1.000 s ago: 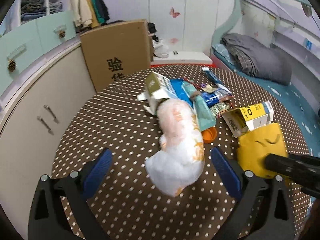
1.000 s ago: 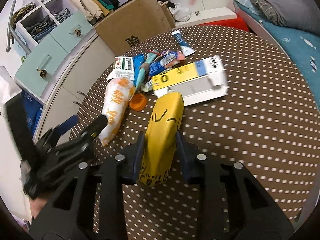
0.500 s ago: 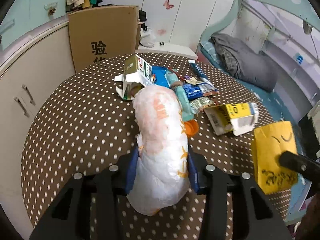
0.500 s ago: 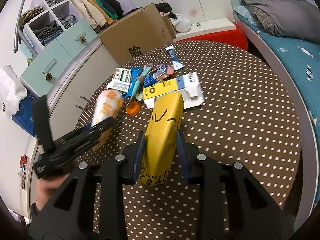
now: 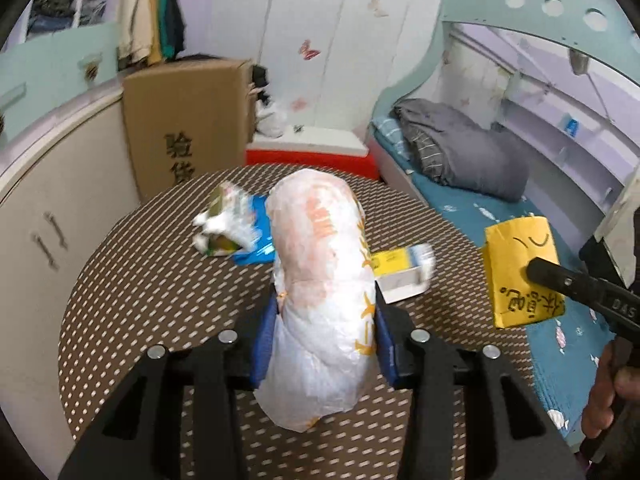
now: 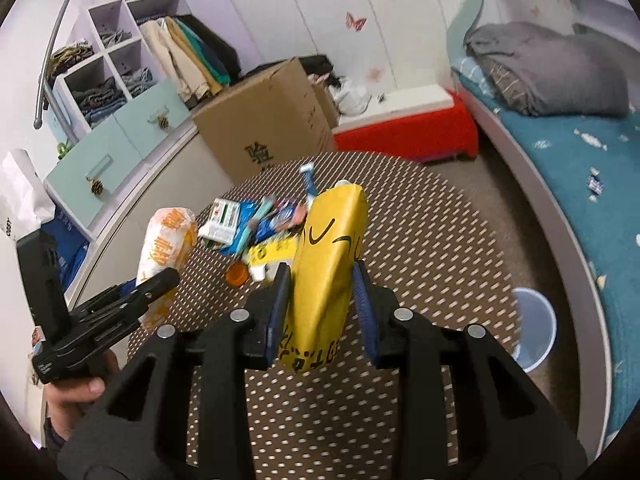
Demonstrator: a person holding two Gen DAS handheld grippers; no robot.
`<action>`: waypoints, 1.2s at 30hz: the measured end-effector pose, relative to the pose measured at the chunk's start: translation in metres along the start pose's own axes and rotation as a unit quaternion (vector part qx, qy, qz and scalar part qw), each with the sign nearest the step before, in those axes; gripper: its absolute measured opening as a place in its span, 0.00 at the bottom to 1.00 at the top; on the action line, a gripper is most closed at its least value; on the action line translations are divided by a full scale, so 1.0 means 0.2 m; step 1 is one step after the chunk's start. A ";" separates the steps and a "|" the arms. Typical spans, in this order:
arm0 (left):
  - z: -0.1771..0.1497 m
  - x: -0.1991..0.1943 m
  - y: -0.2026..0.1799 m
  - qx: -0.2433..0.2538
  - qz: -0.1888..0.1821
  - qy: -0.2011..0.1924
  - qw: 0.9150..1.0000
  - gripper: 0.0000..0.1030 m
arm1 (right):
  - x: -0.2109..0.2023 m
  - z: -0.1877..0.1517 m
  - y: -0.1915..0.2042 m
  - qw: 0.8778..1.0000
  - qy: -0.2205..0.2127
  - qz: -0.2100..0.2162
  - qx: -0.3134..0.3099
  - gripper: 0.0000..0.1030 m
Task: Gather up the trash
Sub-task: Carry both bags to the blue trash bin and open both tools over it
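Standing below both loads: round brown table with white polka dots (image 6: 440, 240), bearing the remaining pile of mixed wrappers and cartons (image 6: 260, 228). Clamping around a crumpled white-and-orange plastic bag (image 5: 324, 280): left gripper (image 5: 324, 344), holding it clear of the tabletop for carrying. Pinching a folded yellow paper bag (image 6: 328, 276) narrowly, likewise raised: right gripper (image 6: 322, 312). Waiting beside the table: pale blue plastic bin (image 6: 534, 328), partly cut off. Blurring beyond identification: individual wrappers.

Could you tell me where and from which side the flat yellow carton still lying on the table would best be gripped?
Probably across the thin edges of the yellow carton at its open white end, coming from the bare table side on the right; wrappers crowd its far side and the orange cap sits by its left.
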State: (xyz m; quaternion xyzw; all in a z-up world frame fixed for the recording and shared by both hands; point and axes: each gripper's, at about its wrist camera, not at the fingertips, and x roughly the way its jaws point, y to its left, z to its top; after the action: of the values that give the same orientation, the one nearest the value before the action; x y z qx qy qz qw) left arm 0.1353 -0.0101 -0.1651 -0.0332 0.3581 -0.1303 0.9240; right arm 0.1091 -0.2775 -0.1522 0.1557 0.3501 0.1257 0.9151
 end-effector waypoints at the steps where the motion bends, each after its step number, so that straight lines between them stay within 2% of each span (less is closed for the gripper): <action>1: 0.01 0.00 -0.03 0.004 -0.003 -0.002 1.000 0.41 | -0.01 0.01 -0.01 1.000 -0.004 -0.004 -0.001 0.31; 9: 0.11 0.03 -0.35 0.035 -0.048 -0.011 0.998 0.41 | -0.15 0.11 -0.22 0.998 -0.047 -0.037 0.012 0.31; 15: 0.14 0.08 -0.57 0.056 -0.078 -0.009 0.995 0.41 | -0.27 0.16 -0.47 0.995 -0.072 -0.064 0.038 0.31; 19: 0.17 0.15 -0.70 0.066 -0.096 -0.001 0.993 0.41 | -0.29 0.17 -0.67 0.991 -0.075 -0.098 0.057 0.31; 22: 0.18 0.23 -0.80 0.074 -0.107 0.010 0.991 0.41 | -0.22 0.15 -0.86 0.987 -0.056 -0.126 0.079 0.31; 27: 0.18 0.34 -0.92 0.084 -0.118 0.030 0.989 0.41 | 0.00 0.06 -1.17 0.982 0.000 -0.146 0.124 0.31; 31: 0.18 0.45 -1.00 0.096 -0.120 0.046 0.987 0.41 | 0.23 -0.04 -1.39 0.974 0.047 -0.153 0.163 0.31; 36: 0.19 0.58 -1.12 0.110 -0.123 0.066 0.984 0.41 | 0.44 -0.14 -1.60 0.964 0.085 -0.150 0.201 0.33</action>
State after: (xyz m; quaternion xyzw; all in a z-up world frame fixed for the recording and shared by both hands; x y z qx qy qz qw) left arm 0.1940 -0.2584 -0.1773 0.0336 0.3948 -0.2832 0.8734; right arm 0.1910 -0.5359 -0.3441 0.2706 0.4641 -0.0728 0.8403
